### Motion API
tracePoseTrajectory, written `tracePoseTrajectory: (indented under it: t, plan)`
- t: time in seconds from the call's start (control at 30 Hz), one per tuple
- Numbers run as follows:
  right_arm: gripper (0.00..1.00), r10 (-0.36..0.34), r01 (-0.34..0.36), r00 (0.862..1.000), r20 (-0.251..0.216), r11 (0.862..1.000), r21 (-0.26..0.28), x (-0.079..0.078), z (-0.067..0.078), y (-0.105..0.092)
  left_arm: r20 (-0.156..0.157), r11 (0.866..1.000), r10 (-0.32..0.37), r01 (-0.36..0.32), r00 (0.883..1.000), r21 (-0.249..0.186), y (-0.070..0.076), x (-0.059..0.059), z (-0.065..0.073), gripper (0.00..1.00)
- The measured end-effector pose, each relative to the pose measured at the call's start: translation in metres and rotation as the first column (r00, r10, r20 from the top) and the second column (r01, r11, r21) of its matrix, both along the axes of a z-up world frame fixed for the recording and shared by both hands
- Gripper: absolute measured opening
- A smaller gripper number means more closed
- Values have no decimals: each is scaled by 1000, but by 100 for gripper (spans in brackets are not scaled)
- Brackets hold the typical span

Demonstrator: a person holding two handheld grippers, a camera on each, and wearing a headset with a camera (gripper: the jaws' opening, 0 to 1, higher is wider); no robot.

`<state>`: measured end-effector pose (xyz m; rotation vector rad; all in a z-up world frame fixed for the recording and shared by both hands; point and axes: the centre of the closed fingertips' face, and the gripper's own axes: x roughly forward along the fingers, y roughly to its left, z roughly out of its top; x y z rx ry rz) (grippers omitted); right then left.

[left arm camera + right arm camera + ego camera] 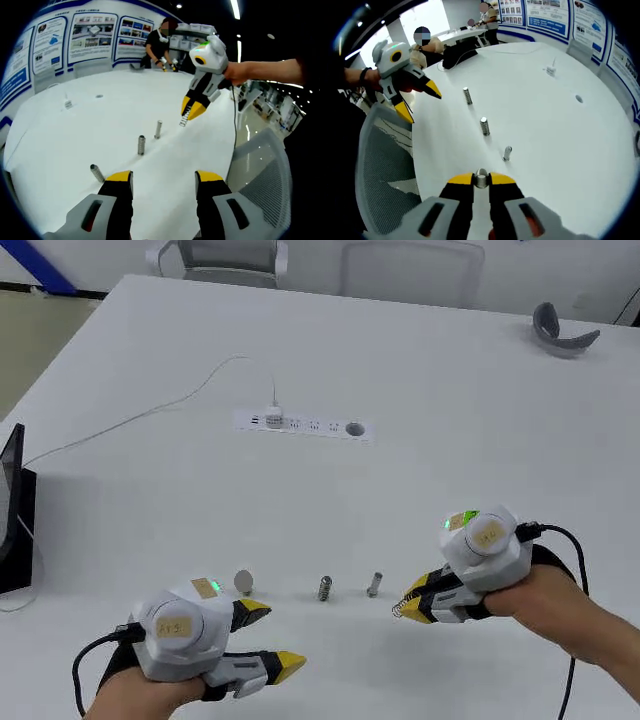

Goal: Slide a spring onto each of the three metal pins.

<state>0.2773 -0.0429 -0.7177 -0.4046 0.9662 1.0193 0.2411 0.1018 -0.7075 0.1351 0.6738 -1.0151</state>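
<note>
Right gripper view: grips spring [481,174] in nearly closed right tool [481,181], bare pin [507,152] just ahead. Left gripper view: presents left tool [163,176] wide, empty.

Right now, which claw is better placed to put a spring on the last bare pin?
Right. The right claw is shut on a spring and nearest the bare pin; the left claw is open, empty and farther off.

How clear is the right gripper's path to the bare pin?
Probably clear: the right gripper, shut on a spring, sits beside the bare pin with open table between them. The left gripper is well off to the side.
</note>
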Motion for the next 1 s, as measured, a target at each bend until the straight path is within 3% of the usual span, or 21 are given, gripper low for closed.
tracePoseTrajectory:
  t: [0.2, 0.53, 1.0]
  plan:
    - [13, 22, -22, 1000, 2, 999, -29, 12, -7, 1, -28, 999, 39, -39, 999, 4, 8, 3, -5, 57]
    - [13, 39, -38, 999, 18, 998, -51, 34, -7, 4, -52, 997, 74, -75, 996, -8, 13, 2, -9, 66]
    - [13, 68, -65, 997, 31, 995, -73, 50, -9, 11, -57, 995, 94, -95, 994, -16, 18, 0, -6, 68]
